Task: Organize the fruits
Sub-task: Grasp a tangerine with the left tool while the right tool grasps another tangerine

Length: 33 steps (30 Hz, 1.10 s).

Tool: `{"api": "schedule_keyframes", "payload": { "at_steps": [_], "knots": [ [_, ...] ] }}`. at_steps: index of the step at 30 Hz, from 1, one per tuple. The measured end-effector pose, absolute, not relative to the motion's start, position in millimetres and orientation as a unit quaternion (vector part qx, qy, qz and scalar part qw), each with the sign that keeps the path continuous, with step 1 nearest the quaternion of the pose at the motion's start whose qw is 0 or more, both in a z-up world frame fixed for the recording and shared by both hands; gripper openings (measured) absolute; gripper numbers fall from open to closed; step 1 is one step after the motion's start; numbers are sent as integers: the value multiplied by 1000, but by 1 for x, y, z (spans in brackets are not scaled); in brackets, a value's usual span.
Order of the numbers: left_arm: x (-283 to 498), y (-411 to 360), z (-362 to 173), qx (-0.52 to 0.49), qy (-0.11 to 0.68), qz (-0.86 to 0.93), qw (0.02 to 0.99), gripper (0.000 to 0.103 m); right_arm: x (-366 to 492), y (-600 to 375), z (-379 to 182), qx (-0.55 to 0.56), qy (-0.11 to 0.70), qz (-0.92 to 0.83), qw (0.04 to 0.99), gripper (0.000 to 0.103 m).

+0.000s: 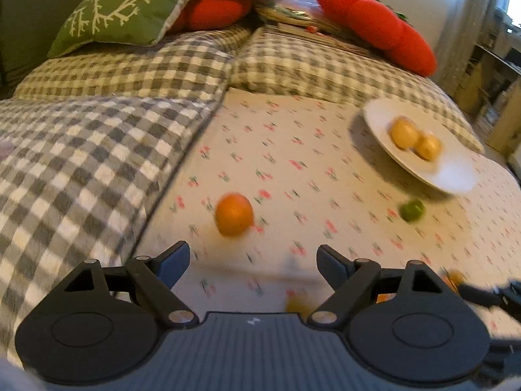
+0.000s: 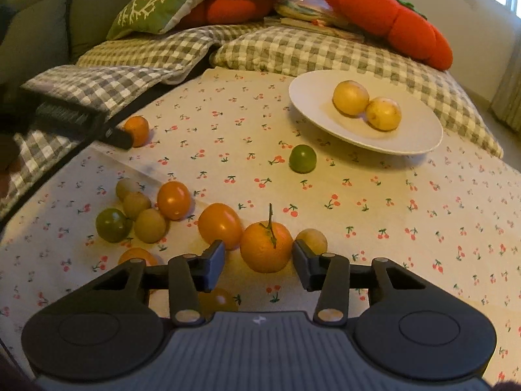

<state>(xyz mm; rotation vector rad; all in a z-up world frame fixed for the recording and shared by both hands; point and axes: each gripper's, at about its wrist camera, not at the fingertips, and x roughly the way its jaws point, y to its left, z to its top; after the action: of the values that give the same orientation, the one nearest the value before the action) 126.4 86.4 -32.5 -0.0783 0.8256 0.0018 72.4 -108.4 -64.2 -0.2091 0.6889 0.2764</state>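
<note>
A white plate (image 2: pixel 312 97) with two yellow fruits (image 2: pixel 350 97) sits on the cherry-print cloth, also in the left wrist view (image 1: pixel 456 172). My right gripper (image 2: pixel 259 259) is open, its jaws on either side of a stemmed orange (image 2: pixel 265 247) without closing on it. Several orange, green and yellowish fruits (image 2: pixel 174 199) lie to its left, and a green fruit (image 2: pixel 302 158) lies near the plate. My left gripper (image 1: pixel 253 262) is open and empty just short of a lone orange (image 1: pixel 234 214); it also shows in the right wrist view (image 2: pixel 120 138) beside that orange (image 2: pixel 138 129).
Checked pillows (image 2: pixel 293 49), a green cushion (image 2: pixel 162 0) and red plush cushions (image 2: pixel 390 16) crowd the back. A checked blanket (image 1: pixel 65 163) borders the cloth on the left. A green fruit (image 1: pixel 412 209) lies below the plate in the left wrist view.
</note>
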Motion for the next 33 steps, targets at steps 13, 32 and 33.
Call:
{"api": "schedule_keyframes", "payload": {
  "at_steps": [13, 32, 33],
  "knots": [
    [180, 96, -61, -26, 424, 36, 905, 65, 77, -101, -69, -145, 317, 130, 928, 34],
    [174, 87, -58, -19, 412, -3, 911, 25, 75, -106, -63, -116, 302, 120, 939, 33],
    [172, 87, -56, -19, 410, -5, 912, 25, 75, -108, -63, -113, 302, 119, 939, 33]
  ]
}}
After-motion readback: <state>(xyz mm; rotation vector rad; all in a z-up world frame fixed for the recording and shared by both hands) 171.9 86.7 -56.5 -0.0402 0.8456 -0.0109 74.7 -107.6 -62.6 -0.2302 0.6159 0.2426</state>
